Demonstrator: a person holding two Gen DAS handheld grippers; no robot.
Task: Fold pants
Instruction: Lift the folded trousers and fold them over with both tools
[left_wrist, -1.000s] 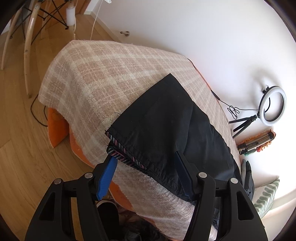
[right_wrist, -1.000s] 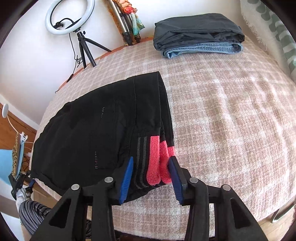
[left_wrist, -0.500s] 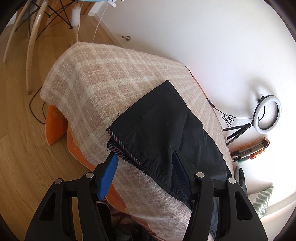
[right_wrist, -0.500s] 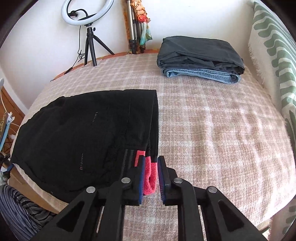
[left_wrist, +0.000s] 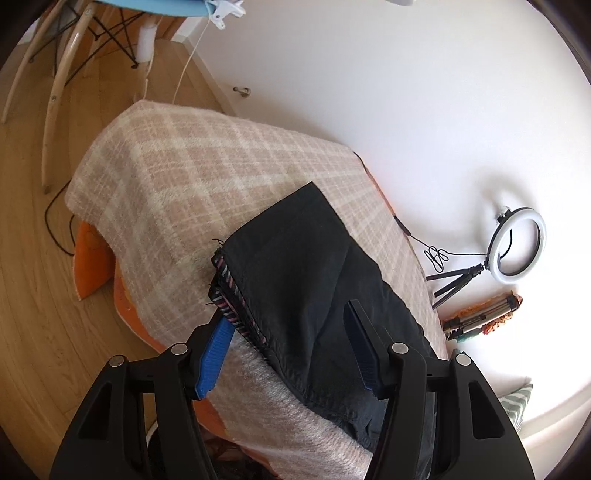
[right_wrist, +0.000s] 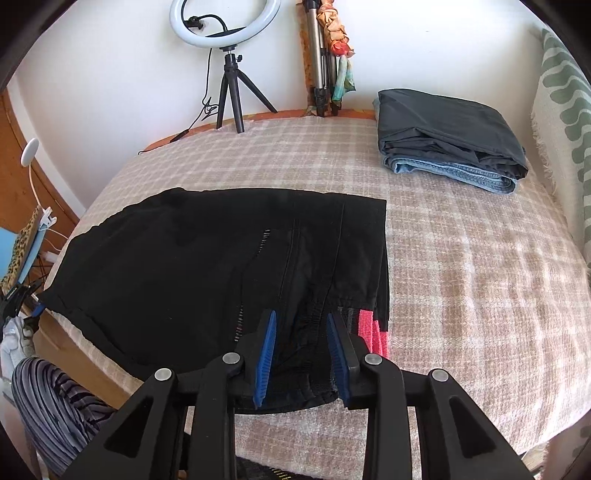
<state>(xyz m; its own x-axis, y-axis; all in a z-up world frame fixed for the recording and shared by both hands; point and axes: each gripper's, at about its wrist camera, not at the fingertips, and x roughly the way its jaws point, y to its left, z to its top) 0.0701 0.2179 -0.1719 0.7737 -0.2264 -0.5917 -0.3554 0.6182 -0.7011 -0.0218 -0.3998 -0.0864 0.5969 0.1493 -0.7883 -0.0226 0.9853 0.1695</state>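
Black pants (left_wrist: 306, 258) lie folded on a plaid blanket (left_wrist: 177, 177), their hem end with striped lining at the blanket's near edge. My left gripper (left_wrist: 288, 350) is open and straddles that end, its pads clear of the cloth. In the right wrist view the same pants (right_wrist: 184, 251) spread to the left, with the pink waistband (right_wrist: 373, 328) at the near right. My right gripper (right_wrist: 301, 354) hangs over the dark elastic part of the waistband. Its jaws are opening, with the cloth lying loose between them and the pink band just outside the right finger (right_wrist: 338, 354).
Dark and denim pants sit folded in a stack (right_wrist: 450, 136) at the blanket's (right_wrist: 461, 277) far right, beside a green-patterned pillow (right_wrist: 565, 74). A ring light (right_wrist: 225, 22) on a tripod stands at the wall. A person's striped leg (right_wrist: 48, 398) is near left. A chair (left_wrist: 55, 74) stands on the wood floor.
The right gripper closed on the pink waistband half a second ago, then widened and shifted left onto the dark elastic. The left gripper has barely moved and stays open.
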